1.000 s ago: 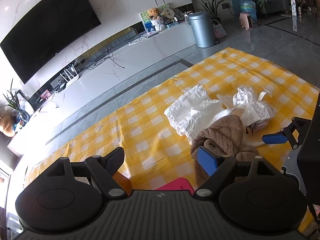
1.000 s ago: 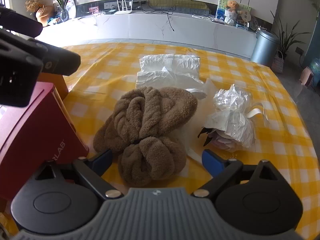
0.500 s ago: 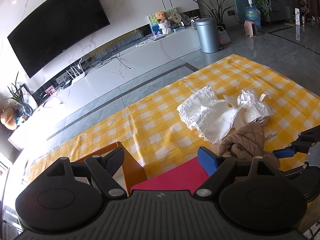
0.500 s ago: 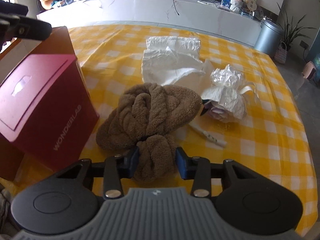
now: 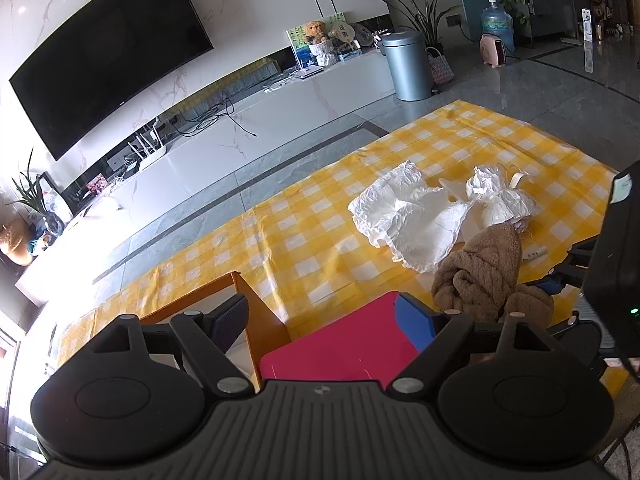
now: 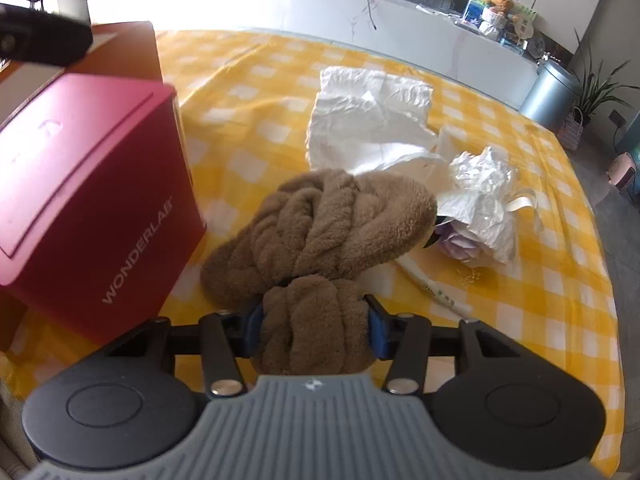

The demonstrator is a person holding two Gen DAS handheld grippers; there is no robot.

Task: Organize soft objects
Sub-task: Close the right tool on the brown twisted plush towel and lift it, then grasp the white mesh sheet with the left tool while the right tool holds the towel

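Grip check: right gripper [image 6: 314, 330] has its blue fingers [image 6: 376, 330] pinching the near lobe of the brown plush towel [image 6: 320, 232], which lies bunched on the yellow checked desk [image 6: 540, 300] just right of the red box [image 6: 84, 200]. Left gripper [image 5: 322, 318] hovers above the red box with fingers spread wide, holding nothing. Judged step: lift the towel and move it toward the box. Only one lobe is clamped; the larger far lobe is free and, being soft, will likely sag and drag. Advice: raise straight up first, high enough that the hanging part clears the desk, before any sideways travel toward the box. Beyond the towel from the box lie the white crumpled cloth [image 6: 368, 120] and the white wrapped bundle [image 6: 480, 204], the bundle touching the towel's far end; a slow lift avoids pulling it along. A thin white stick [image 6: 432, 286] lies beside the towel on the side away from the box; keep clear.
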